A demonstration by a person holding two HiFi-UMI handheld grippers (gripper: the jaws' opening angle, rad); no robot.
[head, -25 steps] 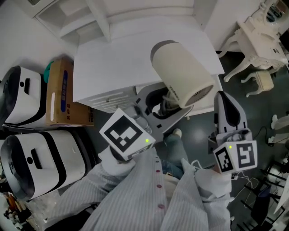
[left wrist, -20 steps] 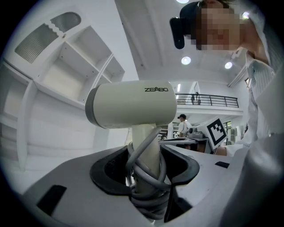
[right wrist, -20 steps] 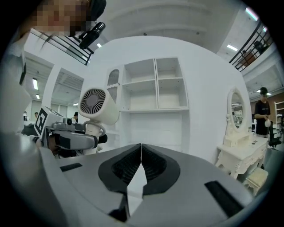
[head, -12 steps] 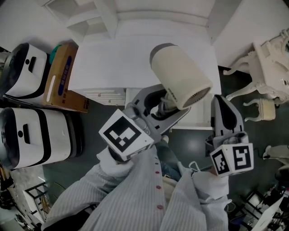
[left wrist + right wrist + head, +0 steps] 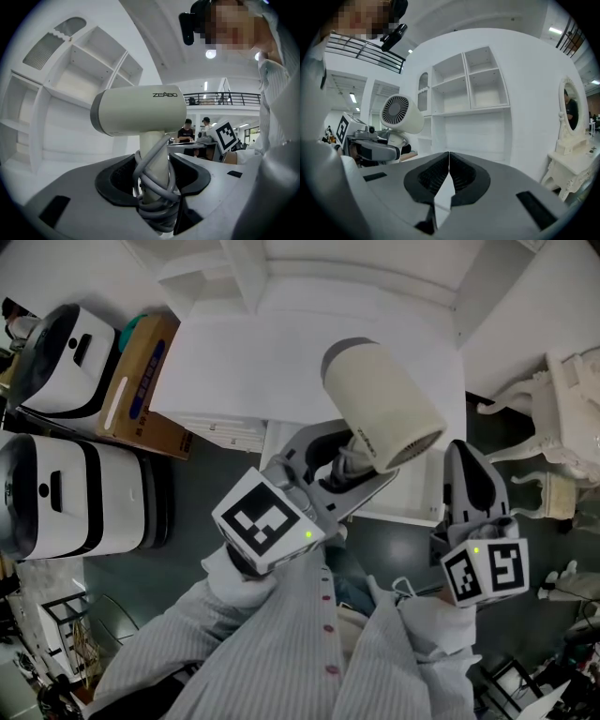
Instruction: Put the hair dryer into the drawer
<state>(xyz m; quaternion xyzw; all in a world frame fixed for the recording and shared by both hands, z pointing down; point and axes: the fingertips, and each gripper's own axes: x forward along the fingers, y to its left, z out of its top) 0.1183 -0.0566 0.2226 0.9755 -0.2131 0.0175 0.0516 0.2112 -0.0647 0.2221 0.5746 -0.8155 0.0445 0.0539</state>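
Observation:
The cream hair dryer (image 5: 380,404) hangs in the air over the front edge of the white cabinet (image 5: 281,362). Its barrel lies level, with the grille end toward the right. My left gripper (image 5: 342,470) is shut on the dryer's handle (image 5: 152,154), which has a grey cord (image 5: 157,197) wound round it. In the left gripper view the barrel (image 5: 140,110) sits just above the jaws. My right gripper (image 5: 464,465) is to the right of the dryer, shut and holding nothing, its pads (image 5: 454,176) touching. The right gripper view shows the dryer (image 5: 401,112) to its left. No open drawer is visible.
Two white-and-black machines (image 5: 66,493) (image 5: 61,334) and a cardboard box (image 5: 141,381) stand left of the cabinet. Ornate white furniture (image 5: 572,418) is on the right. A white shelf unit (image 5: 473,89) and a mirrored dressing table (image 5: 569,136) lie ahead of the right gripper.
The view has swung, so the cabinet and the machines on the left sit differently in the picture. The dryer stays in the left gripper's hold. The right gripper stays shut beside it.

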